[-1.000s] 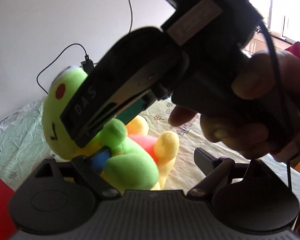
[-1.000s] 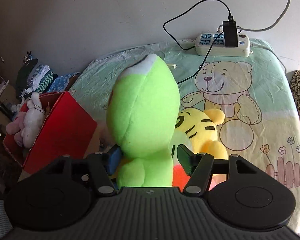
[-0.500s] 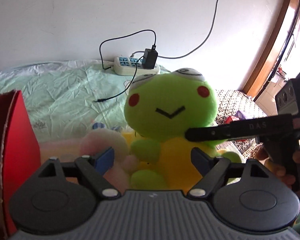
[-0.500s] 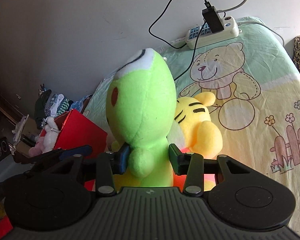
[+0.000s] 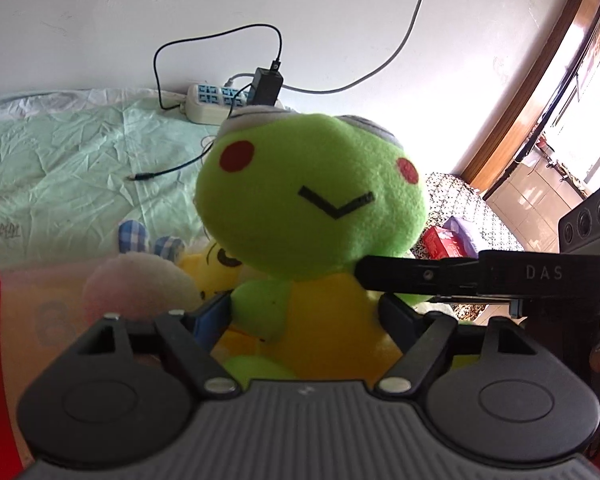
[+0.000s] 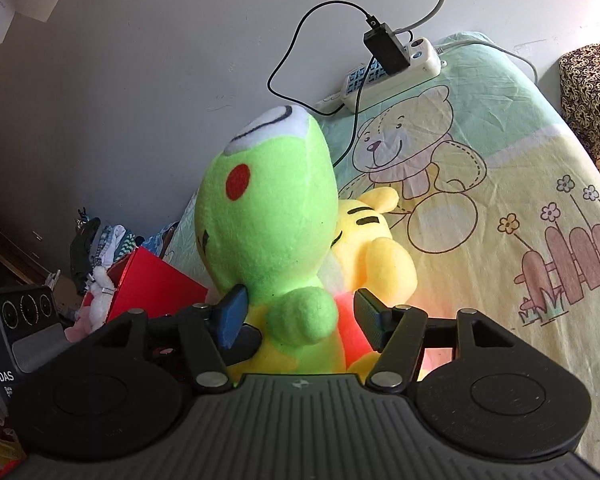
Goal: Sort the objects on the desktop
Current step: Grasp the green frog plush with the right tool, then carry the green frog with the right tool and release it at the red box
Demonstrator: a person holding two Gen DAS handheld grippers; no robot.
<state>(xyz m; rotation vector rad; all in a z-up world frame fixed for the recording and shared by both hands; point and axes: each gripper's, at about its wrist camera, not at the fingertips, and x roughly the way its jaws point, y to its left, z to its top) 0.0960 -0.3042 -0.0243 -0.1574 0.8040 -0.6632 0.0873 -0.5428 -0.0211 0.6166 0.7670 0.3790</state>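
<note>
Tool states differ: the right tool (image 6: 300, 316) is clenched on the green frog plush (image 6: 268, 220) at its neck and arm, while the left tool (image 5: 304, 320) brackets the frog's yellow belly, spread, contact uncertain. Probably light, soft and squashy, the frog should hold best at that narrow neck under the heavy head. It stands upright over the bed (image 6: 520, 184), long axis toward 12 o'clock, facing the left tool, with the red box (image 6: 148, 284) at 9 o'clock.

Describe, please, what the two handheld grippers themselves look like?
Both are black plastic with a ribbed grey front plate, round discs and silver screws. Each gripper, left and right, has one blue pad and one dark pad. White "DAS" lettering marks their sides.
</note>
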